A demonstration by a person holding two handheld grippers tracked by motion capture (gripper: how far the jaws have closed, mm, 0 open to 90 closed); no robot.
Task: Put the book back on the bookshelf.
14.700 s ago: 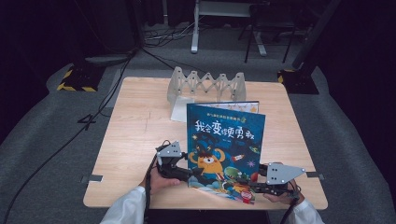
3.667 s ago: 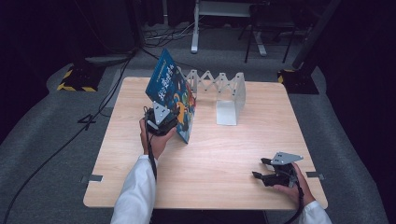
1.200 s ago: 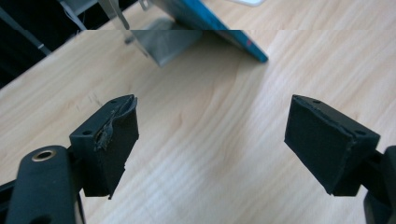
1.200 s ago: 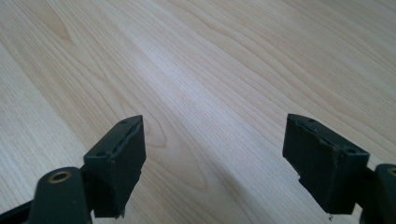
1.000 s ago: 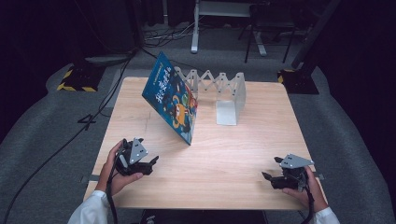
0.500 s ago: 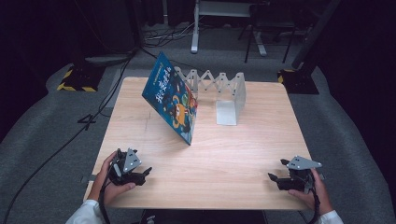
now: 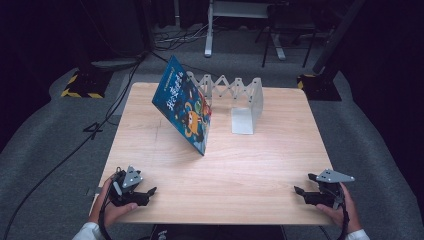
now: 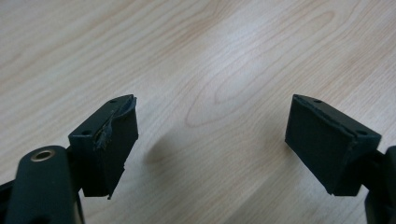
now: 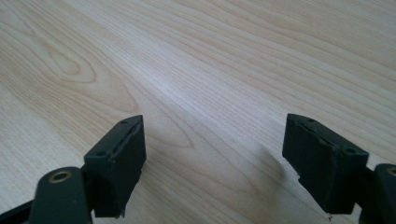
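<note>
A blue picture book (image 7: 184, 107) stands tilted on the wooden table (image 7: 250, 165), leaning back against the left end of a white accordion book rack (image 7: 235, 95). My left gripper (image 7: 148, 194) rests low at the table's front left corner, far from the book, jaws wide apart over bare wood. Its pads (image 8: 114, 140) hold nothing. At the front right corner my right gripper (image 7: 300, 192) is open too, and between its pads (image 9: 123, 149) there is only tabletop.
The rack's white end plate (image 7: 243, 120) stands right of the book. Beyond the table lie cables (image 7: 175, 40), a white stand base (image 7: 240, 20) and yellow-black striped floor pads (image 7: 80, 85).
Both hands have drawn back toward the front edge and sunk lower, the left one to the front left corner, the right to the front right. The book and rack have stayed put.
</note>
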